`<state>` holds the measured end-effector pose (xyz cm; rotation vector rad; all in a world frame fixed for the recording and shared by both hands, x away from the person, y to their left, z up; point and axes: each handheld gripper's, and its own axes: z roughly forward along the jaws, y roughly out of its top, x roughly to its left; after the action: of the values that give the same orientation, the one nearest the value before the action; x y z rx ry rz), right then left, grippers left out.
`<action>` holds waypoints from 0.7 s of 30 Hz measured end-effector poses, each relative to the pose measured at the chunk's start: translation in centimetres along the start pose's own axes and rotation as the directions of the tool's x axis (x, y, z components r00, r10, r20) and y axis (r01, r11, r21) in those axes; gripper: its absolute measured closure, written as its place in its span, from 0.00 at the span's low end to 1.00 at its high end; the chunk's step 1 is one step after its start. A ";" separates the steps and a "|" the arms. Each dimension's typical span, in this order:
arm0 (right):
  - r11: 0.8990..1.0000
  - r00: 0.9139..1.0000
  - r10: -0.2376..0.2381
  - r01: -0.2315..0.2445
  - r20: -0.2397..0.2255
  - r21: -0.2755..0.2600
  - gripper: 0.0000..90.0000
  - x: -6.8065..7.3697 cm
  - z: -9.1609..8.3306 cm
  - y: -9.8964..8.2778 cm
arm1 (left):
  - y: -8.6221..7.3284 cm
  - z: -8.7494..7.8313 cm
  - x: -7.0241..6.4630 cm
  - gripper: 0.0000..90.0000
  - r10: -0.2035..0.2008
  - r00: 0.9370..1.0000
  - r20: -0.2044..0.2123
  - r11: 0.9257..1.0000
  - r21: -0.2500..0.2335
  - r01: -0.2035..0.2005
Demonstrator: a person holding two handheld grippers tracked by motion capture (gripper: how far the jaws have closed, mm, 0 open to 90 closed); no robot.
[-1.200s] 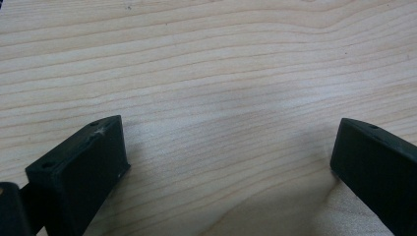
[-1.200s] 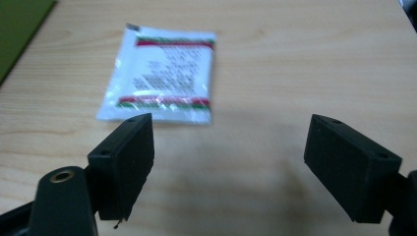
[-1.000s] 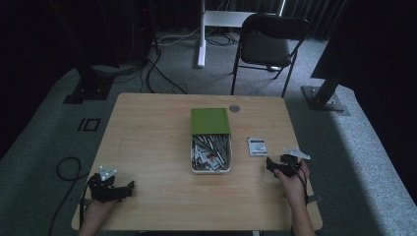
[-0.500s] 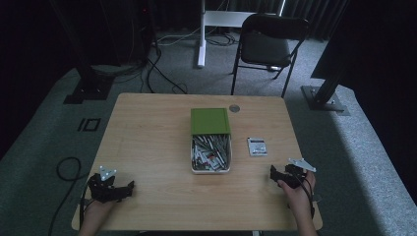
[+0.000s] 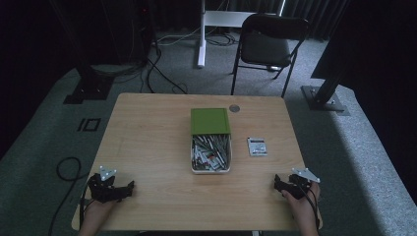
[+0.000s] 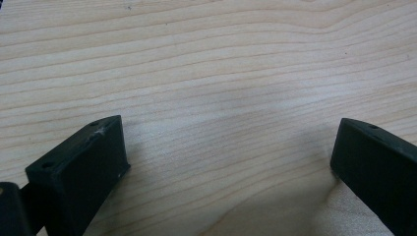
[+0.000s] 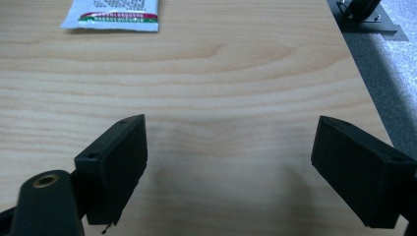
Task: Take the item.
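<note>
Print on the small white packet (image 5: 257,146) is too fine for me to read, and the right gripper view cuts off its top. It lies just right of the white tray (image 5: 210,170) of jumbled items at mid-counter (image 5: 147,132), a green box (image 5: 210,121) touching the tray's far end. My left gripper (image 5: 129,188) and right gripper (image 5: 277,183) rest low at the near corners, fingers spread wide, empty.
</note>
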<state>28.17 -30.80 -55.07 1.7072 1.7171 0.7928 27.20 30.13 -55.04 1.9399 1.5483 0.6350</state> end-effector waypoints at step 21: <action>0.995 0.993 0.088 -0.092 0.076 0.044 0.14 -1.0 -1.2 -1.8 | 0.0 0.0 0.0 0.01 0.000 1.000 0.000 1.000 0.000 0.000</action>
<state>26.11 -31.80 -55.62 1.8339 1.6304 0.7243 27.20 30.13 -55.04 1.9395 1.5484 0.6353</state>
